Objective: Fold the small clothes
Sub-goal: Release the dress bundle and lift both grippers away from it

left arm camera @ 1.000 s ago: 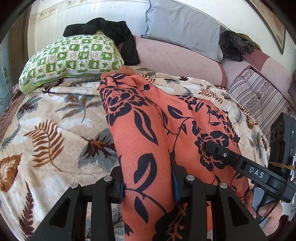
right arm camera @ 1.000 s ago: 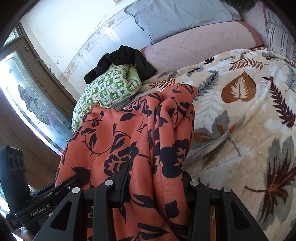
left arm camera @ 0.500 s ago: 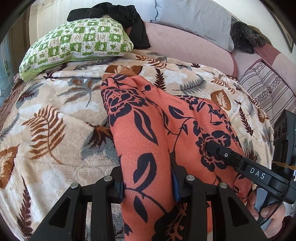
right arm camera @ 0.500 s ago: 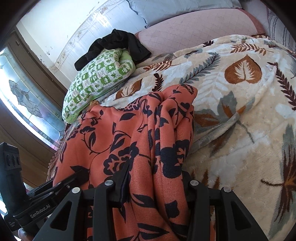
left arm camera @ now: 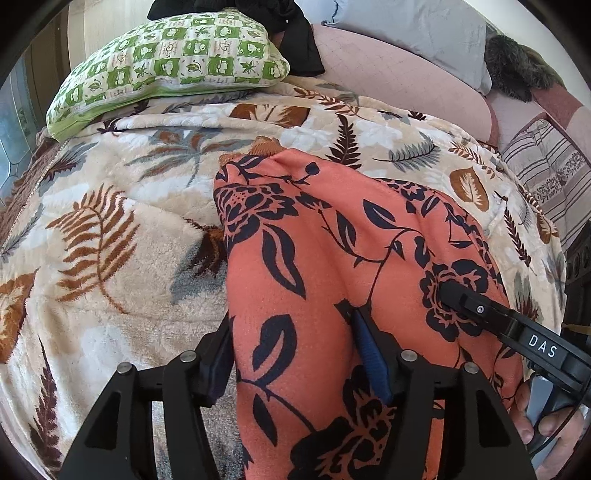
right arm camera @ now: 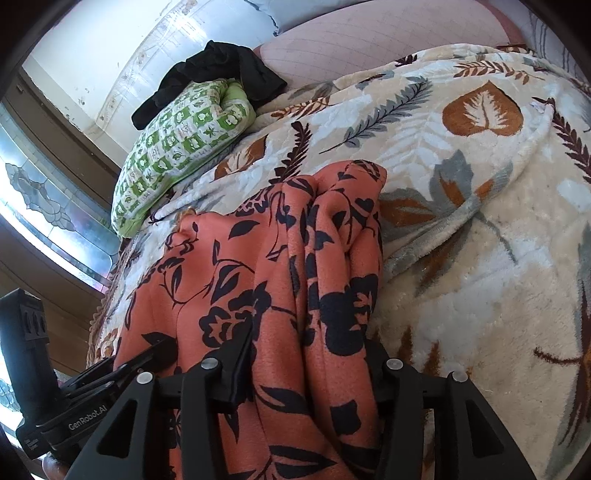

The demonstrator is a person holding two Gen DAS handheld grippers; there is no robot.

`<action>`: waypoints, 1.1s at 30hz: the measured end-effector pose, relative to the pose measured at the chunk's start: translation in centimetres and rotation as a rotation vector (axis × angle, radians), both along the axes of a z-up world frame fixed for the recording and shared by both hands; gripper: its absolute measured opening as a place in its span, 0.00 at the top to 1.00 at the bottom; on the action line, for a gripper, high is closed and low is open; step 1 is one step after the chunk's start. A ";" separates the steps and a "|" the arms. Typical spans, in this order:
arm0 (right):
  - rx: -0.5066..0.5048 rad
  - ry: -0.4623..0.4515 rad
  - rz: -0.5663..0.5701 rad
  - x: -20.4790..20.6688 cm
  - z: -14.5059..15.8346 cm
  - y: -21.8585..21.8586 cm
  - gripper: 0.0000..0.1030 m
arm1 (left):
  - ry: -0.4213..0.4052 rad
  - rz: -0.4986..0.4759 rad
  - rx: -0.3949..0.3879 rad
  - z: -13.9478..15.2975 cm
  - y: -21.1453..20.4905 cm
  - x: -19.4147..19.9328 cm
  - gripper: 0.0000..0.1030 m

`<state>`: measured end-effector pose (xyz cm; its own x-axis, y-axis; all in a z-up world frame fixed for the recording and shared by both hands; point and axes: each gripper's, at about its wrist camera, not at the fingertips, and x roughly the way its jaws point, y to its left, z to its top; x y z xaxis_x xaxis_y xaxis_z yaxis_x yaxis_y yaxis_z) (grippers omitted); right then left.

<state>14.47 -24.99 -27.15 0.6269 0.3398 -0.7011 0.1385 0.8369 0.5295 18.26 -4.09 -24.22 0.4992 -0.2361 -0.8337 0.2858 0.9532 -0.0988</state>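
Note:
An orange garment with a black flower print (left arm camera: 332, 258) lies stretched over a leaf-patterned blanket (left arm camera: 110, 236) on a bed. My left gripper (left arm camera: 295, 354) is shut on the garment's near edge, cloth bunched between its fingers. My right gripper (right arm camera: 310, 365) is shut on the same garment (right arm camera: 280, 266) at its other near corner. Each gripper shows in the other's view: the right one (left arm camera: 498, 325) at the right, the left one (right arm camera: 96, 387) at the lower left. The garment's far end lies crumpled on the blanket.
A green-and-white checked pillow (left arm camera: 173, 62) with black clothes (left arm camera: 295, 40) behind it lies at the bed's head. A grey pillow (left arm camera: 413, 33), a pink headboard cushion (left arm camera: 388, 85) and a striped cushion (left arm camera: 546, 177) are at the back right. A window (right arm camera: 40, 199) is at the left.
Both grippers have pulled the garment back toward me; its far end has slid away from the green pillow, and more of the blanket shows beyond it.

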 end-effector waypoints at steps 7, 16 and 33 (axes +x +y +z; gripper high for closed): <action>-0.043 -0.009 -0.010 -0.9 0.9 -0.6 0.41 | 0.062 0.083 -0.033 -0.5 1.9 0.0 0.21; -0.254 -0.282 -0.006 -6.6 7.8 0.1 0.50 | -0.012 0.213 -0.117 1.1 6.2 -5.3 0.21; -0.045 -0.161 0.137 -0.5 6.1 0.7 0.63 | -0.125 0.169 0.058 5.7 3.0 1.9 0.18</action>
<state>13.97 -24.33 -21.03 0.6824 0.4000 -0.6118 -0.0613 0.8654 0.4973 20.16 -1.07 -18.56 0.6277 -0.0936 -0.7728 0.1281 0.9916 -0.0161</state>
